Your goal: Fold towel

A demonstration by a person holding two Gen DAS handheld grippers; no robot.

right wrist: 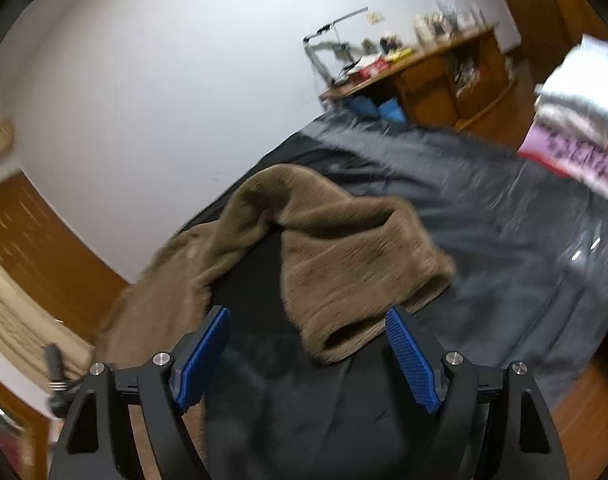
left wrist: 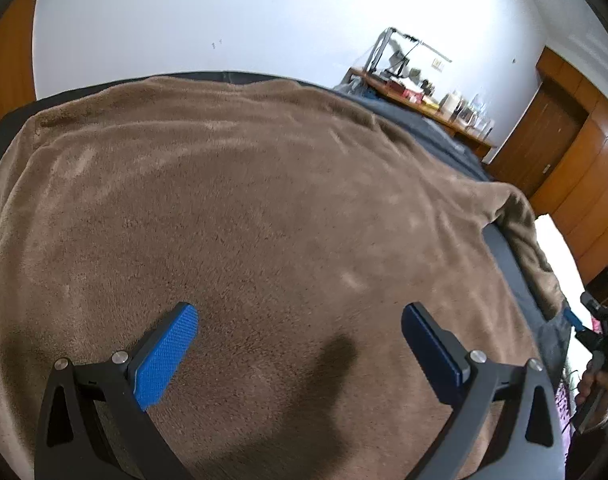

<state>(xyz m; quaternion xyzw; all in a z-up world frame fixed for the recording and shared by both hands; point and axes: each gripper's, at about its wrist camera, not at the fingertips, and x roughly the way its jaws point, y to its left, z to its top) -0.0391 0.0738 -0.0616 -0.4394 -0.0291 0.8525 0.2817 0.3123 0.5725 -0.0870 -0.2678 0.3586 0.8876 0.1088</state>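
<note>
A brown fleecy towel (left wrist: 263,200) lies spread across the bed and fills most of the left wrist view. My left gripper (left wrist: 299,312) hovers just above it, open, with nothing between its blue pads (left wrist: 167,356). In the right wrist view one end of the towel (right wrist: 344,248) is bunched and doubled over on the dark sheet. Its rolled corner lies loose between the fingers of my right gripper (right wrist: 308,314), which is open; the pads (right wrist: 412,360) do not press on the cloth. A hand (left wrist: 596,384) holding the right gripper shows at the far right edge of the left wrist view.
The bed's dark grey sheet (right wrist: 504,220) extends to the right of the towel. A stack of pale folded bedding (right wrist: 576,132) sits at the bed's far right. A cluttered wooden desk (right wrist: 424,68) stands against the white wall, and wooden doors (left wrist: 544,148) stand beyond the bed.
</note>
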